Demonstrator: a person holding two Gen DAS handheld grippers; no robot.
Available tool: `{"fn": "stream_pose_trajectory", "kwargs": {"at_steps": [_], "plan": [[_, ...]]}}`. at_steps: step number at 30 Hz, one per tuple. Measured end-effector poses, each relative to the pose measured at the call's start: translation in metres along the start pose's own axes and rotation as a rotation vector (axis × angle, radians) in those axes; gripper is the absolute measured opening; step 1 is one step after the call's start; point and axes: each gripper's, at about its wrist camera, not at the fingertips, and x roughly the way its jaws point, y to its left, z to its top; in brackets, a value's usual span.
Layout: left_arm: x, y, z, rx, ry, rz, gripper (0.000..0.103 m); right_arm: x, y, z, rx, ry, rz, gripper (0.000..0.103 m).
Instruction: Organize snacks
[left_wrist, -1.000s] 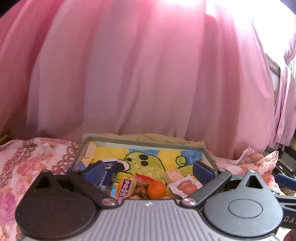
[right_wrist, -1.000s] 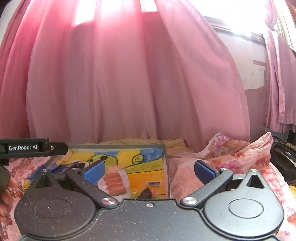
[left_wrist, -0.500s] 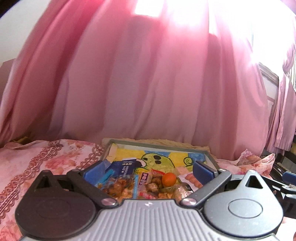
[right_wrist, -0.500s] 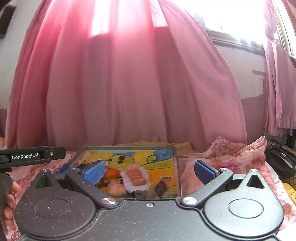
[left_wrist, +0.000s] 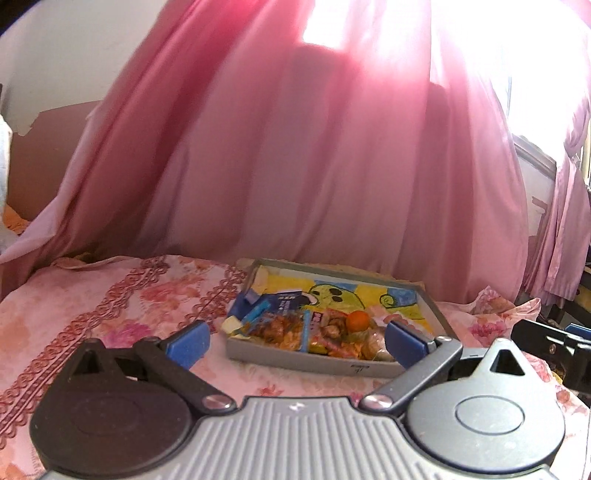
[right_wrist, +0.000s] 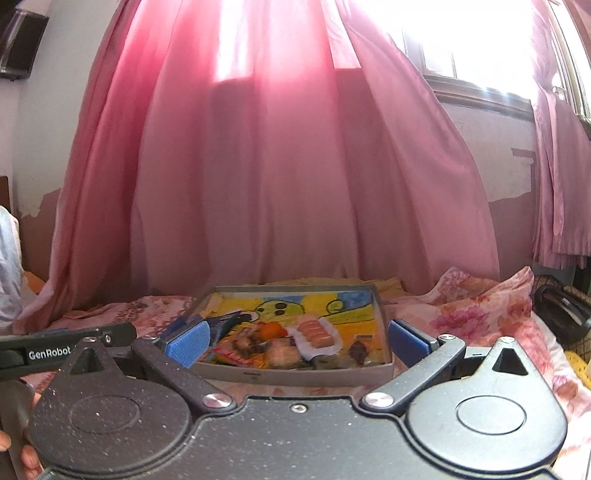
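Note:
A grey tray with a yellow cartoon picture on its floor rests on a pink flowered bedspread. Inside lie snack packets, a small orange and blue packs. My left gripper is open just short of the tray's near wall, holding nothing. In the right wrist view the same tray shows the orange, a pack of sausages and a dark wrapped sweet. My right gripper stands open before it, empty.
A pink curtain hangs right behind the tray. Rumpled flowered cloth lies to the tray's right, with a dark fan-like object beyond. The other gripper's handle and a hand show at left.
Both grippers have drawn back and up from the tray, so the whole tray and its near wall now show. Both stay open and empty.

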Motion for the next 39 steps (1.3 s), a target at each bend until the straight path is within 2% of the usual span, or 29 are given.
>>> {"fn": "stream_pose_trajectory", "kwargs": {"at_steps": [16,22,31,39], "plan": [[-0.062,0.025,-0.033,0.029,-0.003,0.058,0.103,-0.048,0.024,-0.032,0.048,0.037,0.041,0.102],[-0.075,0.032,-0.047,0.071,0.004,0.045,0.103,-0.065,0.032,-0.044,0.031,0.046,0.046,0.102],[-0.096,0.047,-0.065,0.110,0.004,0.032,0.103,-0.080,0.043,-0.069,0.012,0.061,0.016,0.102],[-0.106,0.061,-0.087,0.131,0.045,0.028,0.103,-0.083,0.055,-0.105,0.050,0.133,-0.023,0.102]]}}
